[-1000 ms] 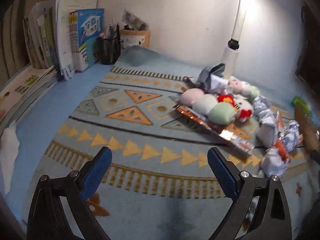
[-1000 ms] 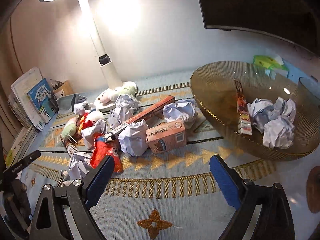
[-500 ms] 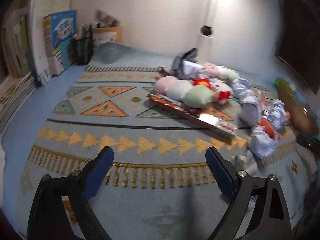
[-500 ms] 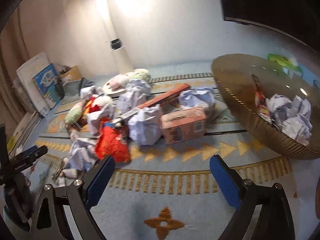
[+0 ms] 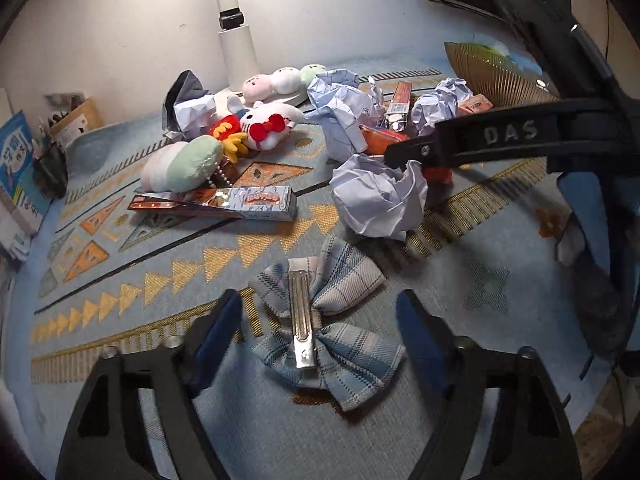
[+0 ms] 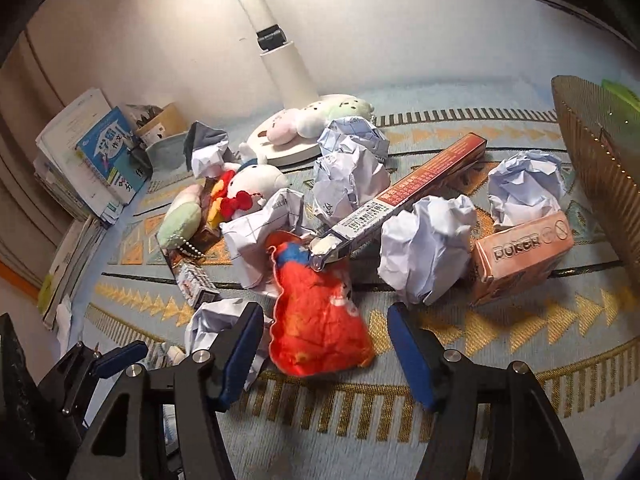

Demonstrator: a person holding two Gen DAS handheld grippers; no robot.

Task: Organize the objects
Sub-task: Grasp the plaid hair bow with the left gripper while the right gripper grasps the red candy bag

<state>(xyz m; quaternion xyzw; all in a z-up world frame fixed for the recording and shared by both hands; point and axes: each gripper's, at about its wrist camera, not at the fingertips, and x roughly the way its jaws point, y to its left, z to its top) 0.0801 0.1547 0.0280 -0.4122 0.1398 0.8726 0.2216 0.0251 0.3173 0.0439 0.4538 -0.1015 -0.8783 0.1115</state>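
Note:
My left gripper [image 5: 320,332] is open, its blue pads on either side of a blue plaid bow hair clip [image 5: 320,328] lying on the patterned mat. My right gripper [image 6: 324,340] is open, just before a red crumpled snack bag [image 6: 316,316]. Around it lie crumpled paper balls [image 6: 428,248], a long red box [image 6: 404,200], a pink poker box [image 6: 520,256] and plush toys [image 6: 248,192]. The right gripper's body [image 5: 520,136] also shows in the left wrist view above a paper ball [image 5: 380,196].
A gold ribbed bowl [image 6: 592,152] stands at the right. A white lamp [image 6: 280,72] stands at the back with plushes [image 6: 316,120] on its base. Books [image 6: 100,156] and a pen holder stand at the left. A shiny long box [image 5: 224,202] lies mid-mat.
Both grippers have moved forward and down toward the pile. The left now straddles the plaid bow clip; the right has swung left from the bowl to the red bag. Both jaws are narrower.

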